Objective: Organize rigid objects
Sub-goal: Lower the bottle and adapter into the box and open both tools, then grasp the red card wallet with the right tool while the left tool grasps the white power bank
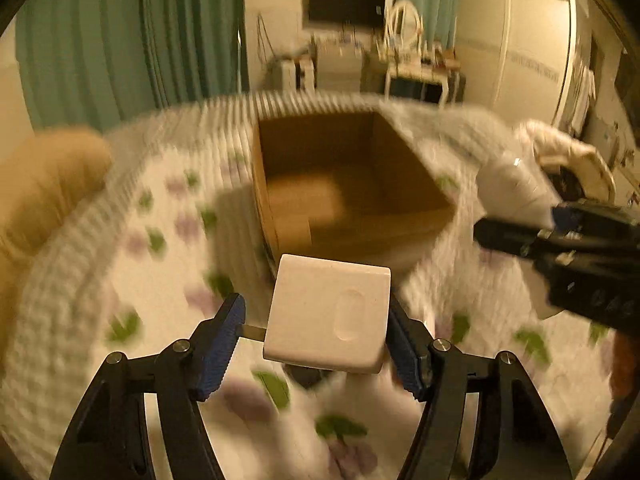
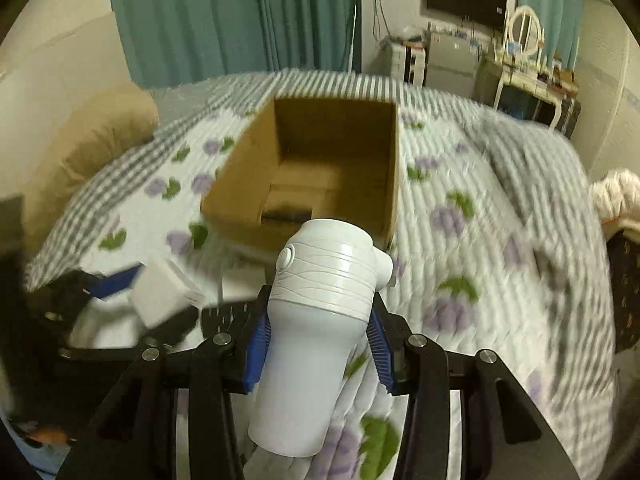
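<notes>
An open cardboard box [image 1: 352, 196] stands on the bed, also in the right wrist view [image 2: 320, 172]. My left gripper [image 1: 316, 320] is shut on a white plug adapter cube [image 1: 330, 314], gripping it by its metal prong and right side, just in front of the box. My right gripper [image 2: 318, 336] is shut on a white lidded bottle [image 2: 316, 328], held before the box's near edge. The bottle [image 1: 512, 184] and right gripper [image 1: 560, 240] show at the right of the left wrist view. The cube [image 2: 164, 296] and left gripper [image 2: 120, 280] show at the left of the right wrist view.
The bed has a white quilt with purple and green print [image 2: 460, 240]. A tan pillow [image 2: 92, 140] lies at the left. A crumpled white cloth [image 2: 616, 196] sits at the bed's right edge. Green curtains and a dresser stand behind.
</notes>
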`<state>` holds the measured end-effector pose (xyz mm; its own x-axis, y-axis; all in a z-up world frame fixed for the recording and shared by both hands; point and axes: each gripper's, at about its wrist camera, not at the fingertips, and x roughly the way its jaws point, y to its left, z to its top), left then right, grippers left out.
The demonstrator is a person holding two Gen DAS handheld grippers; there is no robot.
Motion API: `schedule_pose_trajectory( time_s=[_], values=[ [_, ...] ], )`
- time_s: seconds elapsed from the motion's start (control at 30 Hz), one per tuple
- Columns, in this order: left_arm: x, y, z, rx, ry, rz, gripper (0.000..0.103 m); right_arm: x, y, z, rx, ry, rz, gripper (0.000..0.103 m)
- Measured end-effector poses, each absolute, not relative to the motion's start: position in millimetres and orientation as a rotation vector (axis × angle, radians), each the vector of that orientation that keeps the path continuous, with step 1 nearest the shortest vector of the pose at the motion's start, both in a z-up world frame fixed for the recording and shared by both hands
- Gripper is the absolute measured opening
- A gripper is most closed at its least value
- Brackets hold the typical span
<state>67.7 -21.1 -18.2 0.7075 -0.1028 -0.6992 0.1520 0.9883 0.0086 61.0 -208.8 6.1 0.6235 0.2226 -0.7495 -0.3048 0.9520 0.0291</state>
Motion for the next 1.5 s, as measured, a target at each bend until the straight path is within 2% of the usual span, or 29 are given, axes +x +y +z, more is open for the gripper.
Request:
schedule_pose_trajectory(
  time_s=[0.2,0.37,0.5,0.83,1.07,1.1,1.13,1.17,1.2,1.27,1.33,1.4,1.5],
  values=[
    [118,-31,56,0.116,0.624,-0.127,0.069,96,-203,83,-0.097,0.698,0.317,0.043],
    [184,-31,61,0.071,0.630,-0.100,0.069,140,-192,113,-0.121,0.652,0.283,0.043],
    [218,-38,33,0.097,0.645,-0.067,0.069,184,-185,97,-0.115,0.681,0.281,0.043],
    [246,-39,-41,0.068,0.767,-0.039,0.069,258,-181,-4,-0.104,0.911,0.191,0.043],
    [247,-40,-45,0.056,0.765,-0.056,0.070,256,-184,1,-0.069,0.841,0.224,0.044],
    [248,-39,-42,0.049,0.771,-0.059,0.071,255,-184,7,-0.067,0.817,0.232,0.053],
    [247,-39,-40,0.051,0.774,-0.059,0.071,253,-185,15,-0.068,0.793,0.227,0.072],
    [245,-40,-36,0.056,0.760,-0.053,0.075,251,-187,24,-0.069,0.769,0.210,0.078],
    [242,-39,-29,0.066,0.739,-0.044,0.084,247,-190,33,-0.064,0.746,0.202,0.079],
    [231,-36,-14,0.082,0.691,-0.042,0.091,241,-197,50,-0.056,0.730,0.202,0.079],
    [220,-32,0,0.098,0.669,-0.058,0.092,230,-203,68,-0.069,0.719,0.188,0.079],
    [203,-27,14,0.116,0.649,-0.066,0.100,217,-206,81,-0.097,0.704,0.188,0.080],
    [178,-19,26,0.119,0.630,-0.062,0.102,184,-212,96,-0.143,0.672,0.197,0.088]
  ],
)
